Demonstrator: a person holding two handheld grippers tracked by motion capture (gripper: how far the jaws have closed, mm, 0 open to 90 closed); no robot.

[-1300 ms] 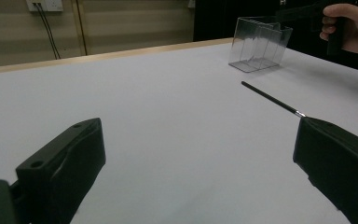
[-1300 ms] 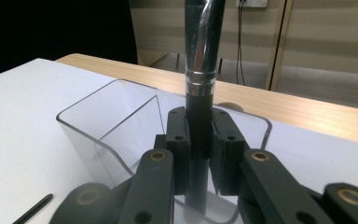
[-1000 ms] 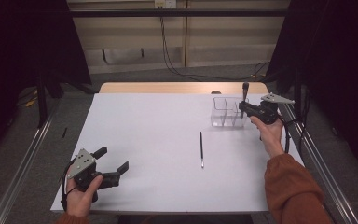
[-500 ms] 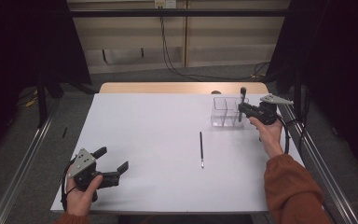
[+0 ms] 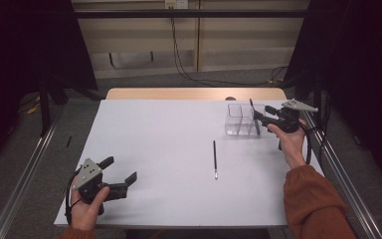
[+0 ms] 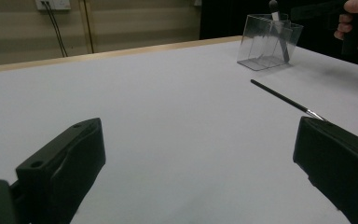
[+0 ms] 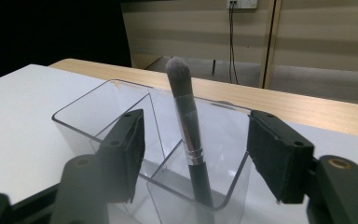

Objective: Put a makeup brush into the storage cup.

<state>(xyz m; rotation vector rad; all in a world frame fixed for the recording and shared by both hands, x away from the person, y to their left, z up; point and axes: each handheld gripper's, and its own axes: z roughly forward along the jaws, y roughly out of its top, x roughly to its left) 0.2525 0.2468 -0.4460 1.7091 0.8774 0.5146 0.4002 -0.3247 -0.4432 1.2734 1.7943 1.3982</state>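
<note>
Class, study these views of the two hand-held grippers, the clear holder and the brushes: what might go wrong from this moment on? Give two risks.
1. The right gripper stands open around the makeup brush in the clear holder. Pulling back carelessly might catch the light holder and tip it.
2. The thin brush lies flat on the white table; the open left gripper may struggle to pinch it and could roll it away.
</note>
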